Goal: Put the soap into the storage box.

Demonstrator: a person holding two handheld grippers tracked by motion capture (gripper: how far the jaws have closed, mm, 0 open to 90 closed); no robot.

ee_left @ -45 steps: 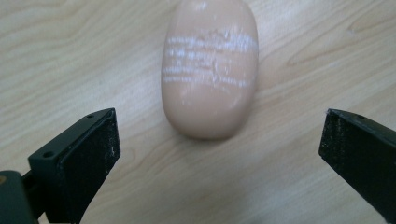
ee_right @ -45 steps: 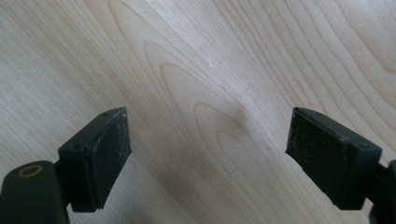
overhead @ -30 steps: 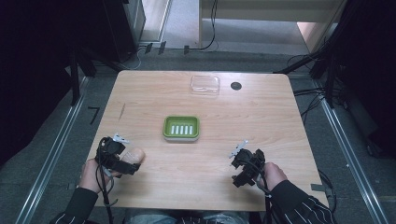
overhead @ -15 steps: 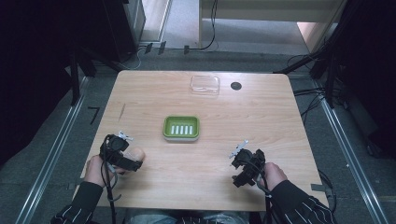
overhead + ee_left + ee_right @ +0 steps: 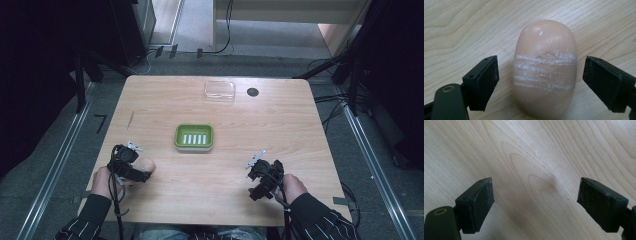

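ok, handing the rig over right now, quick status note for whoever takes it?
Left gripper: open, fingers either side of the soap bar, gaps on both sides, not gripped. The soap lies flat on the table, near-left, with white scrape lines across its top.
Right gripper: open, over bare wood near-right, nothing between its fingers.
Green soap dish sits mid-table, nothing in it; clear lid at the far edge.
Done: left lined up on the soap.
Left: close, lift; likely destination is the dish.
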